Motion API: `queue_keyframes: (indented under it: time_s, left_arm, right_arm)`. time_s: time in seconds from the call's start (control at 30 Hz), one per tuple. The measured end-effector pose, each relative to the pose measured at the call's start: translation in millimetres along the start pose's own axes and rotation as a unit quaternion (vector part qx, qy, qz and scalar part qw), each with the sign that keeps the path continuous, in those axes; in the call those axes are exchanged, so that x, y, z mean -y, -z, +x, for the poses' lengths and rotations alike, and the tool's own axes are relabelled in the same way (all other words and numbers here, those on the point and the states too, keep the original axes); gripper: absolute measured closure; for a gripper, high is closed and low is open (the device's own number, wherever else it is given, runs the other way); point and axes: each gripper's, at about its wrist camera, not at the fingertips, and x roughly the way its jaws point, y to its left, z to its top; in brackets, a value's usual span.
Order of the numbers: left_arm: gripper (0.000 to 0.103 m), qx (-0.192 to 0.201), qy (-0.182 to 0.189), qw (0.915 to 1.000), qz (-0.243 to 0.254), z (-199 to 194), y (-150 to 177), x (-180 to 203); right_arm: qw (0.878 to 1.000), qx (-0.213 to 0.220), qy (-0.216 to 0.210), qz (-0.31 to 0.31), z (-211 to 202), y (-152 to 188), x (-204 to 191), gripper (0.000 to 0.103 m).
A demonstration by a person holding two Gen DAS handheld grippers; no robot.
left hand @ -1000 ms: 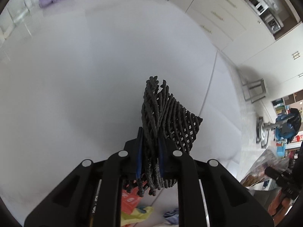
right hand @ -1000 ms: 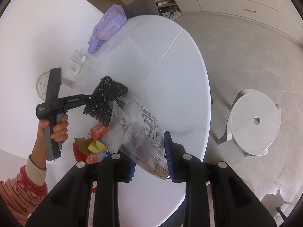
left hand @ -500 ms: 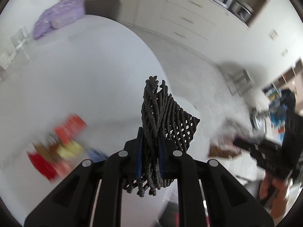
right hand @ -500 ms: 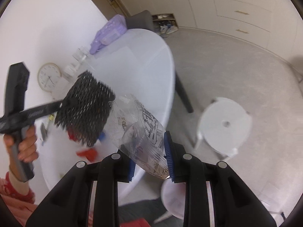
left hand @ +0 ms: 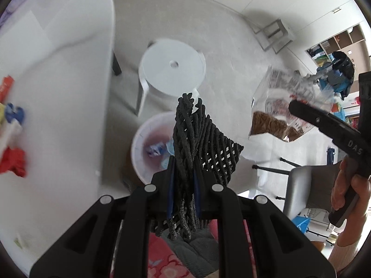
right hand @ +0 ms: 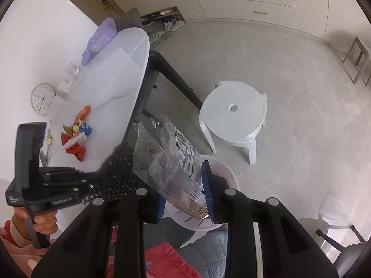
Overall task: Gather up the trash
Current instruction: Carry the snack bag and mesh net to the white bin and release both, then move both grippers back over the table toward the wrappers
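Observation:
My left gripper (left hand: 184,190) is shut on a black foam mesh net (left hand: 204,146) and holds it above a white trash bin (left hand: 148,143) on the floor, which has crumpled paper inside. My right gripper (right hand: 185,197) is shut on a clear plastic bag (right hand: 169,159) with brown bits in it, held over the same bin (right hand: 222,171). The bag also shows in the left wrist view (left hand: 285,111), and the mesh net in the right wrist view (right hand: 120,173). More colourful wrappers (right hand: 76,134) lie on the white table (right hand: 111,85).
A white plastic stool (right hand: 234,111) stands on the floor just beyond the bin. On the table's far side are a purple pack (right hand: 102,34), small clear glasses (right hand: 73,68) and a clock (right hand: 43,98). A grey chair (left hand: 308,185) is at the right.
Both grippers have swung off the table with their loads and now hang over the bin on the floor. The wrappers stayed on the table.

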Motion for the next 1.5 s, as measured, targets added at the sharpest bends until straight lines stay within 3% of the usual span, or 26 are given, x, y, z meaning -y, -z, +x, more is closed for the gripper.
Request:
queue_keyframes:
  time_s: [0.1, 0.23, 0.47, 0.6, 0.7, 0.87, 1.07, 1.1, 1.17, 1.23, 1.33, 1.5]
  left_arm:
    - [0.087, -0.011, 0.004, 0.9999, -0.002, 8, 3, 11]
    - [0.055, -0.012, -0.011, 0.9998, -0.009, 9, 7, 14]
    - [0.043, 0.001, -0.015, 0.9996, -0.026, 1, 5, 26]
    - [0.023, 0.034, -0.03, 0.9978, -0.047, -19, 4, 25]
    - [0.014, 0.075, -0.055, 0.9936, -0.063, -40, 3, 25]
    - [0.01, 0.116, -0.087, 0.9868, -0.072, -68, 3, 19]
    - [0.008, 0.113, -0.087, 0.9869, -0.076, -77, 4, 8]
    - [0.008, 0.112, -0.087, 0.9867, -0.079, -78, 5, 5]
    - [0.008, 0.112, -0.087, 0.9864, -0.083, -78, 7, -1]
    - [0.008, 0.115, -0.09, 0.9854, -0.087, -81, 8, -6]
    - [0.008, 0.119, -0.09, 0.9846, -0.091, -85, 9, -13]
    - [0.008, 0.121, -0.09, 0.984, -0.096, -88, 9, -21]
  right_arm:
    - [1.0, -0.003, -0.001, -0.007, -2, 2, 5, 0.074]
    - [1.0, -0.006, -0.007, -0.017, -3, 5, 14, 0.074]
    - [1.0, -0.009, -0.014, -0.023, -2, 5, 16, 0.074]
    - [0.999, -0.022, -0.005, -0.033, 5, 12, 12, 0.073]
    - [0.998, -0.04, -0.004, -0.037, 16, 18, 8, 0.073]
    - [0.996, -0.071, -0.003, -0.054, 42, 34, -7, 0.072]
    - [0.993, -0.102, -0.002, -0.066, 71, 45, -25, 0.068]
    - [0.992, -0.11, 0.0, -0.069, 75, 46, -29, 0.066]
    - [0.99, -0.117, 0.009, -0.073, 80, 47, -33, 0.048]
    - [0.99, -0.115, 0.03, -0.075, 81, 45, -35, 0.019]
    - [0.991, -0.099, 0.057, -0.068, 79, 39, -38, 0.01]
    - [0.993, -0.077, 0.072, -0.046, 73, 25, -36, 0.006]
